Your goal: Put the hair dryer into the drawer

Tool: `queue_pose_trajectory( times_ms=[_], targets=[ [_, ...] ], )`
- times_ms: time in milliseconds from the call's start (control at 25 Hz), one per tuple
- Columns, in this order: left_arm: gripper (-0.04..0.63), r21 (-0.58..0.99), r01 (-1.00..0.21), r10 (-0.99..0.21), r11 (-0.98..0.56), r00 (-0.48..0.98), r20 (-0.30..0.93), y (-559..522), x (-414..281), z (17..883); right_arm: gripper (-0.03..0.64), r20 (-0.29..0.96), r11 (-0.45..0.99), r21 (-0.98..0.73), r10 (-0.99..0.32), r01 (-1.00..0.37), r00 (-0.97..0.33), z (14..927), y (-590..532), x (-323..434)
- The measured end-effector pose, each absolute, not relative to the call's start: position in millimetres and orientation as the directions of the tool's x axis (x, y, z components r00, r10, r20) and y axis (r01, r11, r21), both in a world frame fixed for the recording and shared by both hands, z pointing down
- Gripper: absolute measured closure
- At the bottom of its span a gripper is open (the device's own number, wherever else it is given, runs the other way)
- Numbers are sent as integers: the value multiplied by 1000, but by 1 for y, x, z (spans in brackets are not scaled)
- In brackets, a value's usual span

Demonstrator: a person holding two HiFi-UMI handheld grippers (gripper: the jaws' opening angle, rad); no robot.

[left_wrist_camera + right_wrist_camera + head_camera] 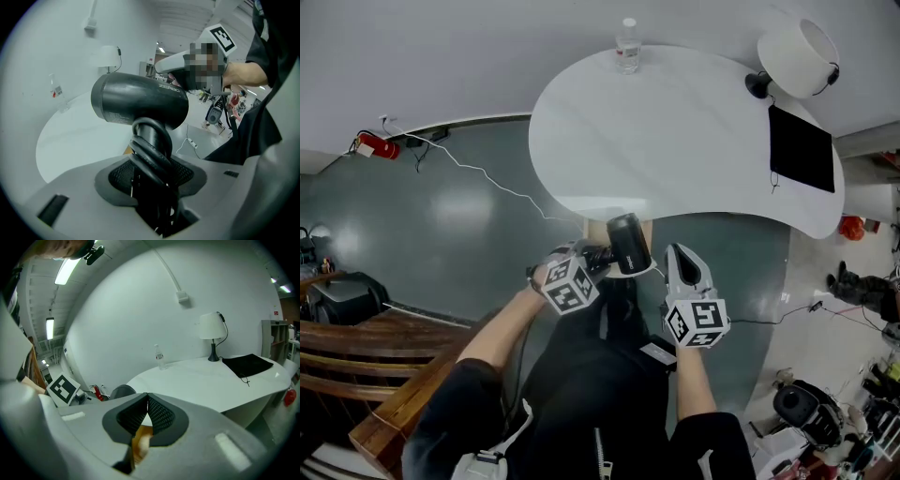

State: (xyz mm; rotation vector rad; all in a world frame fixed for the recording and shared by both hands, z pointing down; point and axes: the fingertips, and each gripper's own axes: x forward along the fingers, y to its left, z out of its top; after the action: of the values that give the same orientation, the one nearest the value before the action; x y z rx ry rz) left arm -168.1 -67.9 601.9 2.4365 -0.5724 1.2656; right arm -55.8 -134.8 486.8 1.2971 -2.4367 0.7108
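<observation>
A black hair dryer (628,244) hangs just in front of the white table's (675,131) near edge, barrel up. My left gripper (602,260) is shut on its handle, which has the black cord wound round it. In the left gripper view the hair dryer (140,101) fills the middle, its handle clamped between the pads of the left gripper (152,176). My right gripper (677,251) is beside the dryer on its right, shut and holding nothing. In the right gripper view the pads of the right gripper (147,404) meet. A tan wooden part (646,232) shows under the table edge behind the dryer.
On the table stand a water bottle (627,45) at the back, a white lamp (797,56) at the far right and a black pad (802,148). A white cable (487,178) runs over the dark floor. Left of me is a wooden bench (356,352).
</observation>
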Motion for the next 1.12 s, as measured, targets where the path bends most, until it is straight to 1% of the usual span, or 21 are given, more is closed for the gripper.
queue_pose_trajectory(
  times_ms=[280, 880, 1120],
  targets=[
    [396, 77, -406, -150, -911, 500, 853, -69, -168, 626, 612, 491, 421, -295, -704, -858, -514, 499, -128, -47],
    [396, 76, -241, -46, -968, 461, 886, -68, -151, 673, 612, 537, 337, -292, -716, -895, -445, 528, -110, -30],
    [396, 52, -176, -28, -983, 426, 904, -65, -148, 694, 612, 549, 314, -300, -715, -901, -433, 537, -102, -30]
  ],
)
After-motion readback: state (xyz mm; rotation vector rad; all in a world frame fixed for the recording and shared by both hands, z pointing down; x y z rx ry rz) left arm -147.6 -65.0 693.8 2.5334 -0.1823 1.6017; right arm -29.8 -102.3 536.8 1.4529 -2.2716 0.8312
